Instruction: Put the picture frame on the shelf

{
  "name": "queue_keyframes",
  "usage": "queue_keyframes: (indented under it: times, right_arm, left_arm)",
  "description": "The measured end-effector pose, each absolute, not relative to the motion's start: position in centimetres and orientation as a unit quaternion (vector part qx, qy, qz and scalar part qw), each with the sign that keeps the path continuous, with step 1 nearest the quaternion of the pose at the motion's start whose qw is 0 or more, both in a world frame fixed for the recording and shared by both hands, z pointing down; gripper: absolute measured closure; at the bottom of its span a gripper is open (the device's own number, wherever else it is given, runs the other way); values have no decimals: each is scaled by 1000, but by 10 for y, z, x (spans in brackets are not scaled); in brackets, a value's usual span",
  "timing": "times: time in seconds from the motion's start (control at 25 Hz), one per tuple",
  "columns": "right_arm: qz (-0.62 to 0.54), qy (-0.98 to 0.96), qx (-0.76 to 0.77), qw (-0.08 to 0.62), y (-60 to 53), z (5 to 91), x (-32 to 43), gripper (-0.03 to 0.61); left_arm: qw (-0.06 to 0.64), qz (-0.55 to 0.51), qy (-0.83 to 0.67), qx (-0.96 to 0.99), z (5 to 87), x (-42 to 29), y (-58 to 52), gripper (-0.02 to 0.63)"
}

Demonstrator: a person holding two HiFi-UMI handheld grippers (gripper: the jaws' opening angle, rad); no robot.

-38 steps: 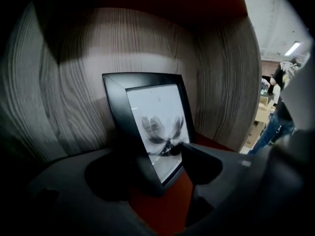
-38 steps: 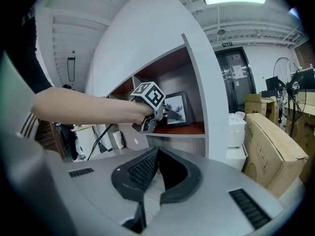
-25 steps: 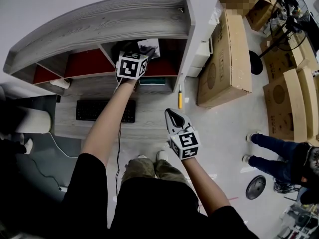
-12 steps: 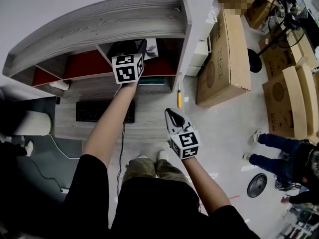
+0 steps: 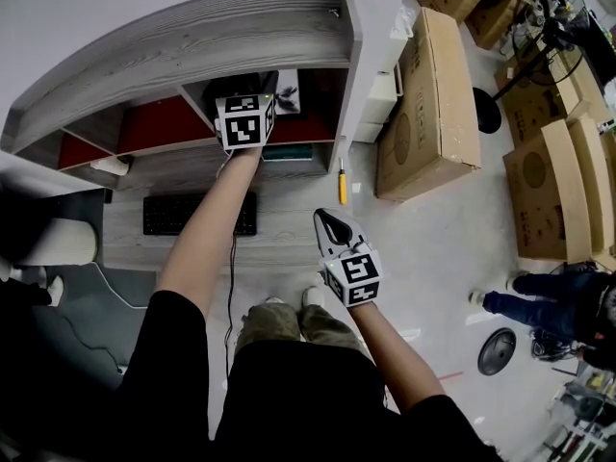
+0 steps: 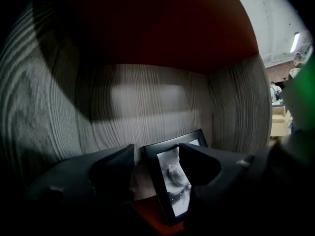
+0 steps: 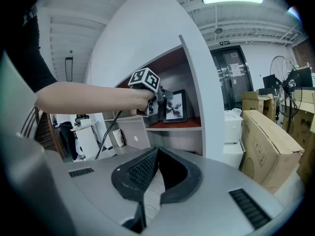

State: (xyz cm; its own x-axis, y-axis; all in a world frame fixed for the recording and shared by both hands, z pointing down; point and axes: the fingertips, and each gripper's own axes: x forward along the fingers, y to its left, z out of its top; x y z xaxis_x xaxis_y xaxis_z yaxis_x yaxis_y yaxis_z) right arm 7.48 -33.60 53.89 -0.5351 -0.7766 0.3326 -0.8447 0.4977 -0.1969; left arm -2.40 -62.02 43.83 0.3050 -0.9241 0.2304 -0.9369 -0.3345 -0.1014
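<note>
So the shelf is a big curved grey woodgrain unit with dark red compartment floors, sitting on top of a desk. The picture frame is already in the right-hand compartment. It's a thin black frame around a black-and-white print, standing on its bottom edge on the red floor and tilted back against the wood back panel, near the compartment's right wall. From the right gripper view you can see the picture frame upright at the back of that cubby. The left arm is bare from the sleeve down and stretched pretty much straight out, with the left gripper poking into the cubby right in front of the frame. Its jaws are apart and closing, and the frame shows in the gap between them, but neither pad is pressing on it. The right arm is bent and kept low and close to the body, well away from the shelf. The right gripper points forward with its jaw tips together and nothing in them.
</note>
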Motion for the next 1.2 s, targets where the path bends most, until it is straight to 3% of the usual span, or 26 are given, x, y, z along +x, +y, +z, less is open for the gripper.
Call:
queue_keyframes:
  times: [0.36, 0.6, 0.96, 1.2]
  right_arm:
    - [174, -852, 485, 94, -334, 537, 82, 566]
    - [164, -852, 491, 77, -332, 516, 84, 566]
    - [130, -849, 510, 50, -308, 465, 90, 566]
    - [125, -833, 536, 49, -279, 434, 89, 566]
  left_arm:
    - [24, 112, -565, 817, 432, -23, -603, 327]
    - [22, 77, -526, 847, 434, -17, -532, 325]
    - [67, 25, -500, 863, 442, -54, -366, 325]
    - [150, -16, -500, 853, 429, -101, -272, 345]
